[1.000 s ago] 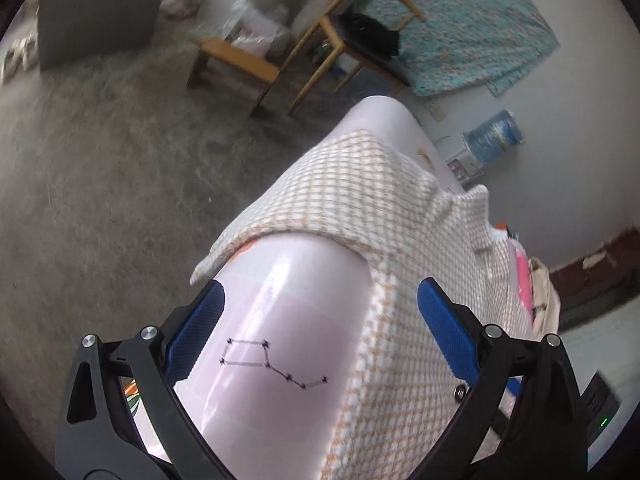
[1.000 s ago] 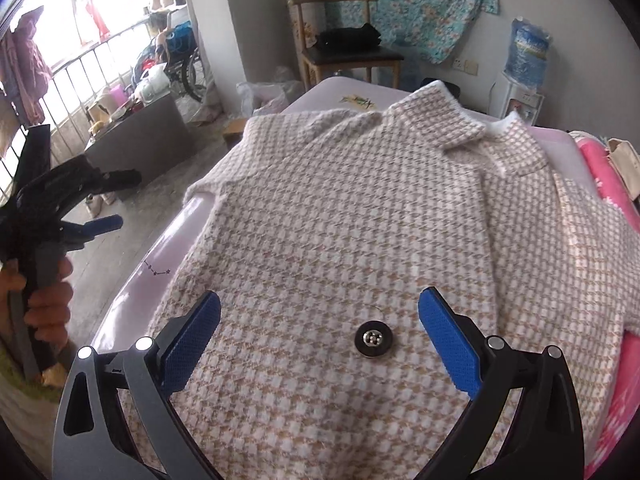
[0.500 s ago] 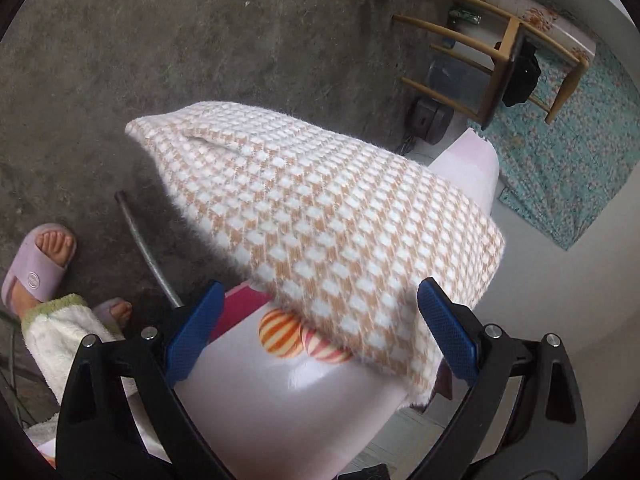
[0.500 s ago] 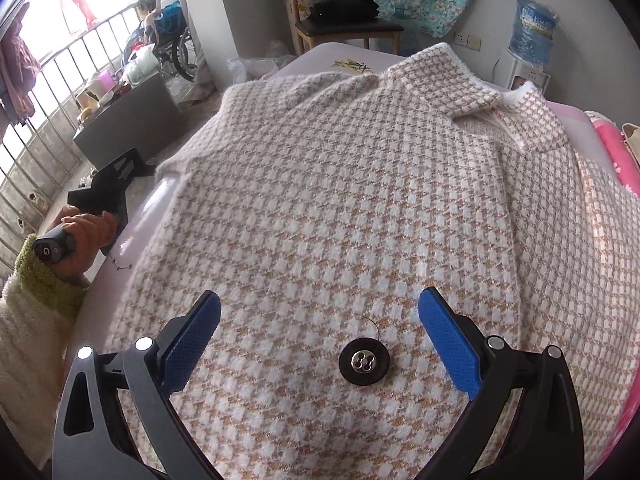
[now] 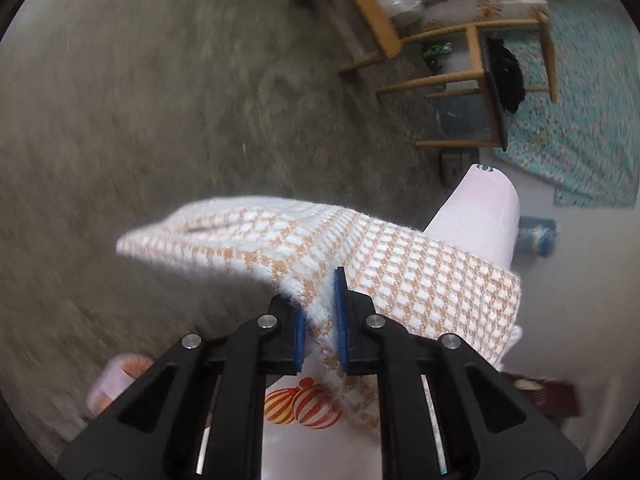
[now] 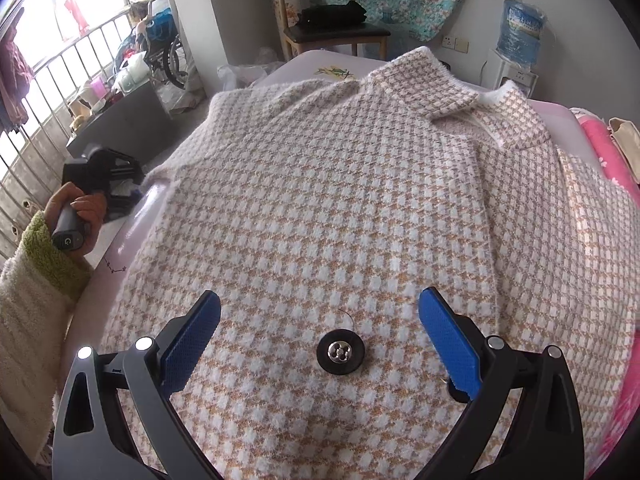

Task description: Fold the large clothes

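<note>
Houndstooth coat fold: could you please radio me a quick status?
Left gripper closing on the sleeve. Right gripper open over the coat, near its button. Nothing in the way.

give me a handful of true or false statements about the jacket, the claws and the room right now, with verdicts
1. The left claw has the edge of the checked jacket between its blue pads. True; its jaws are closing on it.
2. The right claw is clamped on the black button. False; it is open, with the button lying between its spread fingers, untouched.
3. The jacket's collar lies at the far end of the pink table. True.
4. The wooden chair beyond the table is bare. False; something black lies on its seat.
5. A blue water bottle stands on a dispenser near the wall. True.
</note>
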Tool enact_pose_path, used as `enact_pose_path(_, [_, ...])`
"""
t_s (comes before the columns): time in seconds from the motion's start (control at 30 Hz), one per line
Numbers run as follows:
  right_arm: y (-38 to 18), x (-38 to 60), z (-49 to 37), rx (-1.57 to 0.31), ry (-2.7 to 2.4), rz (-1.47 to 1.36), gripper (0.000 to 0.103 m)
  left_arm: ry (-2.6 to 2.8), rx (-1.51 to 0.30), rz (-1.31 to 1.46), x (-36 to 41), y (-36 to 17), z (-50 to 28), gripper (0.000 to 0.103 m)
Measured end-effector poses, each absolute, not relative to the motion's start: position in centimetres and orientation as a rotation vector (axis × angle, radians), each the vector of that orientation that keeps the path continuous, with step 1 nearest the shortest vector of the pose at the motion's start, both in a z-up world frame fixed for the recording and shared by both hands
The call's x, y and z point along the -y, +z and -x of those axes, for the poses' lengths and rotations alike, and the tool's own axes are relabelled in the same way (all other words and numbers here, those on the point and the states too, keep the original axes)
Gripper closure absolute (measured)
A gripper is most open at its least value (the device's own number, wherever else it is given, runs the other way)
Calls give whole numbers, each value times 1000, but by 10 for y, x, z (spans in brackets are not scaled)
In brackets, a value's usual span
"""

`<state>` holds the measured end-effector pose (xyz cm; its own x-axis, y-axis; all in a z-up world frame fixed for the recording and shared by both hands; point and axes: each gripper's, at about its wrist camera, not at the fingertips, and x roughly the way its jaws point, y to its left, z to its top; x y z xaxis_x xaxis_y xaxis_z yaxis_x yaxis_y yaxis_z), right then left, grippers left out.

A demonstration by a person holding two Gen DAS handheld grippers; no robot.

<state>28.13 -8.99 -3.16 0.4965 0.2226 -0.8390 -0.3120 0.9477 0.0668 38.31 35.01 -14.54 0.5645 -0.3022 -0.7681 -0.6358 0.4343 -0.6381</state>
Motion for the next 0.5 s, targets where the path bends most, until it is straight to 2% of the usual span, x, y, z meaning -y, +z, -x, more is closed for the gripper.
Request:
enact_pose_path(0.1, [-22, 102, -273, -970, 299, 97, 6, 350, -851, 655, -310, -38, -384, 93])
enact_pose_path(0.2, [-11, 120, -263, -946, 261, 85, 6, 321, -653, 156, -222, 63, -371, 93])
enact_pose_path(0.27, [-6, 136, -257, -935, 228, 68, 6, 256, -549, -104, -153, 105, -354, 93])
enact_pose_path(0.37, [4, 163, -243, -920, 162, 41, 6, 109, -484, -364, -61, 120, -324, 92])
enact_pose_path(0.47, [12, 191, -226, -905, 87, 14, 6, -78, -561, -471, 4, 90, -304, 89])
enact_pose_path(0.5, [14, 201, -221, -901, 63, 4, 6, -142, -621, -483, 18, 73, -302, 84])
